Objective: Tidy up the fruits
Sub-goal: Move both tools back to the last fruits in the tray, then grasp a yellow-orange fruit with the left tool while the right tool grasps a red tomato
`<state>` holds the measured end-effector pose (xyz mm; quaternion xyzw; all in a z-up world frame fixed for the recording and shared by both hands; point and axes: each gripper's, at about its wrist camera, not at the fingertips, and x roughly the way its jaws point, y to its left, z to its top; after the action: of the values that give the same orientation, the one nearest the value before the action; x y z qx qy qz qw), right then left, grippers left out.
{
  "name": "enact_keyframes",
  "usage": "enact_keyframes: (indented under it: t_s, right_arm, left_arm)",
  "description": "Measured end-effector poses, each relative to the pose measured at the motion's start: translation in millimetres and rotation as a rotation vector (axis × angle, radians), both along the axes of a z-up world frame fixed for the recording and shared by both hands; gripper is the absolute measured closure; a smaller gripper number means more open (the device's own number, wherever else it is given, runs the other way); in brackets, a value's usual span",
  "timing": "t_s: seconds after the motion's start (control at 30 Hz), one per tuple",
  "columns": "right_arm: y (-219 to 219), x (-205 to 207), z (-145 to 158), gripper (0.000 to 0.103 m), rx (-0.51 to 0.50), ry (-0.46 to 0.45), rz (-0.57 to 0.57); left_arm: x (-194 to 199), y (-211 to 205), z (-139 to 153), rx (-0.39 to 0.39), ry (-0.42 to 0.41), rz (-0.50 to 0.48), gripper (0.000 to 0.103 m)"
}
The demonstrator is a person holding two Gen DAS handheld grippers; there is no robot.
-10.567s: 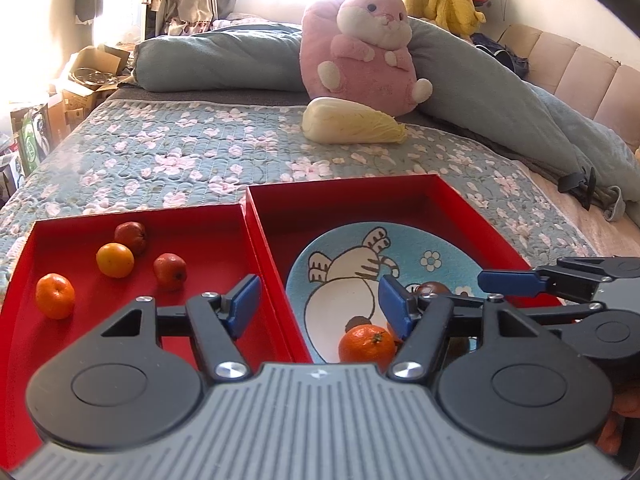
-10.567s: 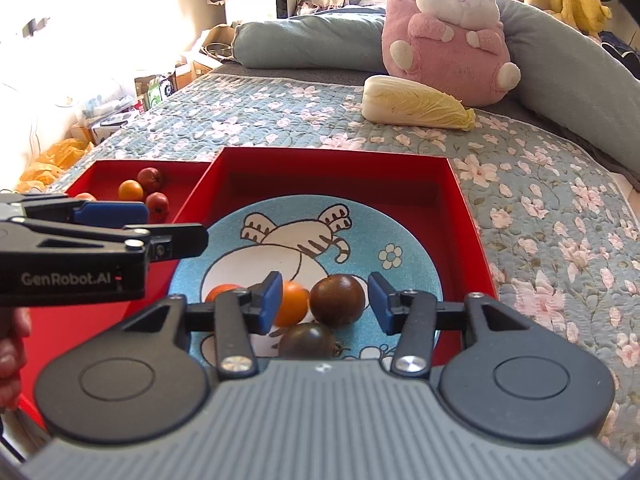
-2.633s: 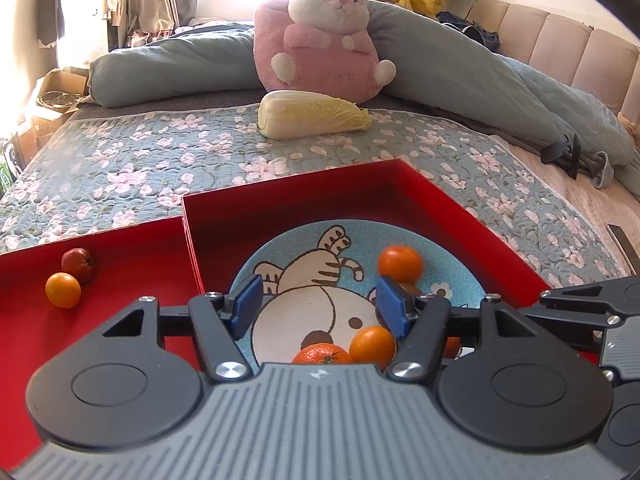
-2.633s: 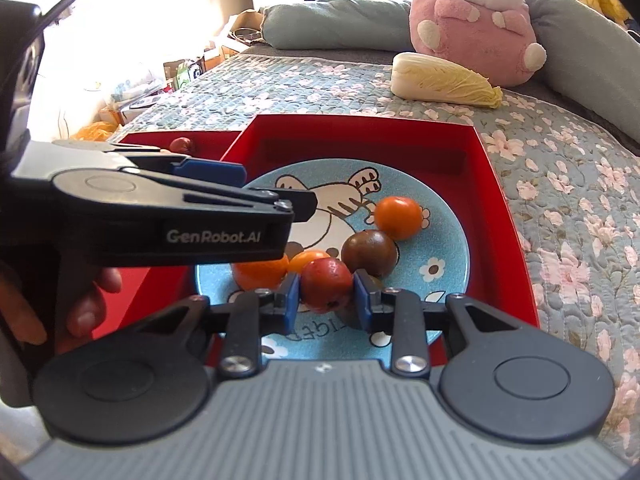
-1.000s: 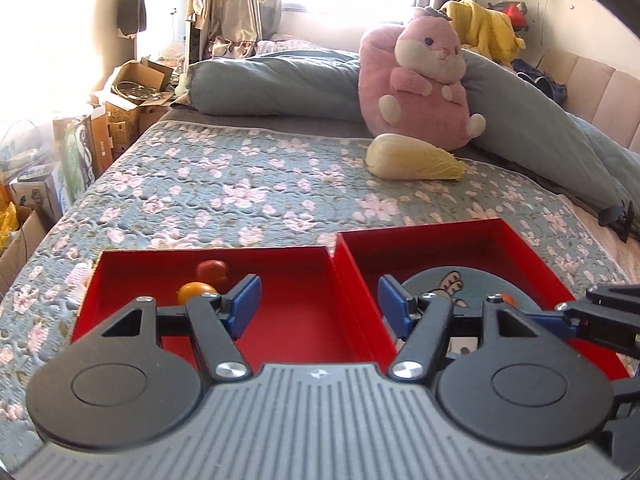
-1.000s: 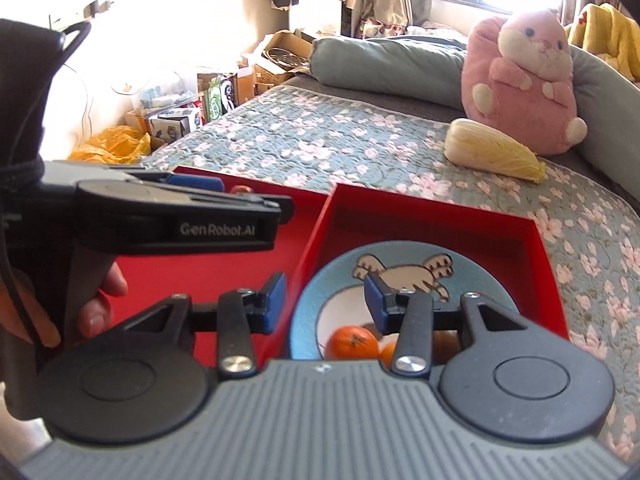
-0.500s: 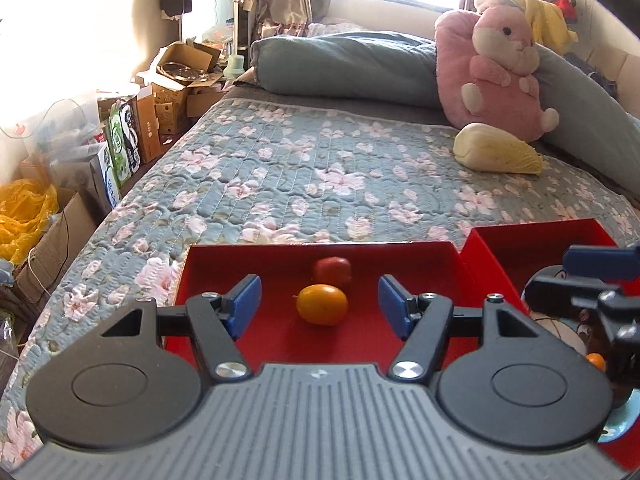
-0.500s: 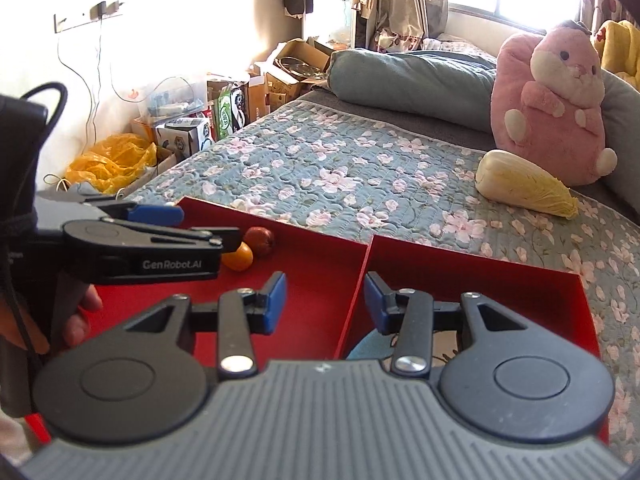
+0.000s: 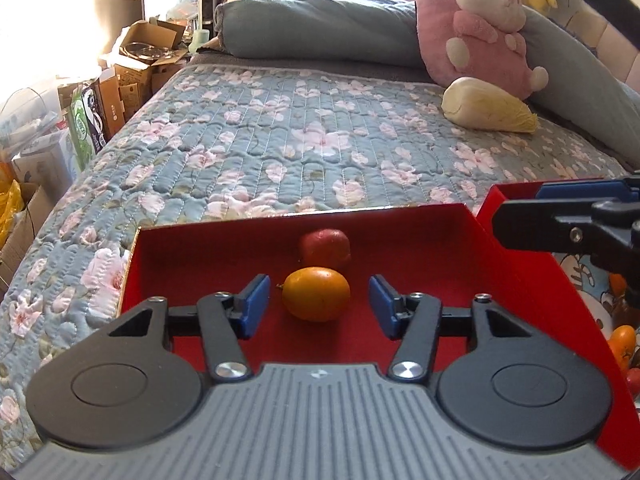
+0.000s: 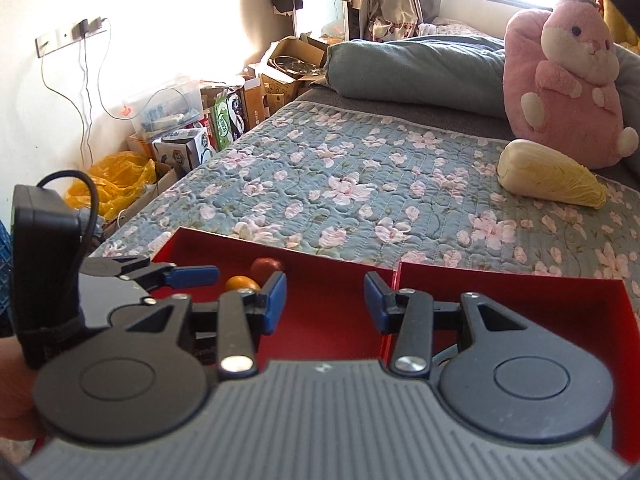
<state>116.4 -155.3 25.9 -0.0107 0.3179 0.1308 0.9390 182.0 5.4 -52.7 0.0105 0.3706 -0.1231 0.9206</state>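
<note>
In the left wrist view my left gripper [image 9: 318, 306] is open, its blue pads on either side of an orange fruit [image 9: 316, 293] lying in the left red tray [image 9: 432, 232]. A red fruit [image 9: 325, 246] lies just behind the orange one. My right gripper shows at the right edge [image 9: 560, 216] above the right red tray, where the blue cartoon plate [image 9: 582, 276] holds several orange and red fruits [image 9: 622, 340]. In the right wrist view my right gripper [image 10: 325, 300] is open and empty above the trays' divider [image 10: 394, 280]; the left gripper [image 10: 192, 274], orange fruit [image 10: 240, 282] and red fruit [image 10: 266, 267] show at left.
The trays lie on a floral quilt [image 9: 300, 140]. A napa cabbage [image 9: 486, 106], a pink plush toy [image 9: 484, 28] and a grey-blue bolster [image 9: 320, 24] lie at the far side. Cardboard boxes [image 10: 224, 116] and a yellow bag [image 10: 116, 176] stand beside the bed at left.
Both grippers have shifted left from the plate tray toward the left tray. My left gripper has closed in on the orange fruit, which now lies between its open pads.
</note>
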Motion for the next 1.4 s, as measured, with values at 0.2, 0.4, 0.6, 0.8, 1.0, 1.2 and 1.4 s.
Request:
enact_keyframes:
  t_s: [0.2,0.4,0.6,0.8,1.0,1.2,1.4]
  right_arm:
    - [4.9,15.8,-7.8,0.057,0.040,0.039,-0.008]
    - [20.4,31.0,-22.0,0.057,0.064,0.090,0.011]
    - [44.1,49.6,-38.8,0.057,0.054,0.136,0.040]
    - [66.3,68.0,-45.9,0.057,-0.012,0.143,0.076]
    - [74.7,83.9,-60.5,0.061,-0.066,0.177,0.080]
    - [73.2,82.2,-62.7,0.064,-0.066,0.171,0.078]
    - [65.1,66.9,-46.2,0.064,-0.022,0.136,0.061]
  left_arm:
    - [2.5,2.3,-3.2,-0.008,0.014,0.013,0.056]
    - [-11.7,14.2,8.5,-0.035,0.049,0.057,0.056]
    - [-18.6,21.8,9.5,-0.031,0.076,0.072,0.056]
    - [-14.5,27.7,3.3,-0.034,0.091,0.095,0.056]
    - [-10.7,26.6,2.0,-0.033,0.086,0.088,0.056]
    - [-9.6,25.5,1.9,-0.028,0.082,0.086,0.056]
    - [-13.0,26.7,2.9,-0.024,0.088,0.103,0.056]
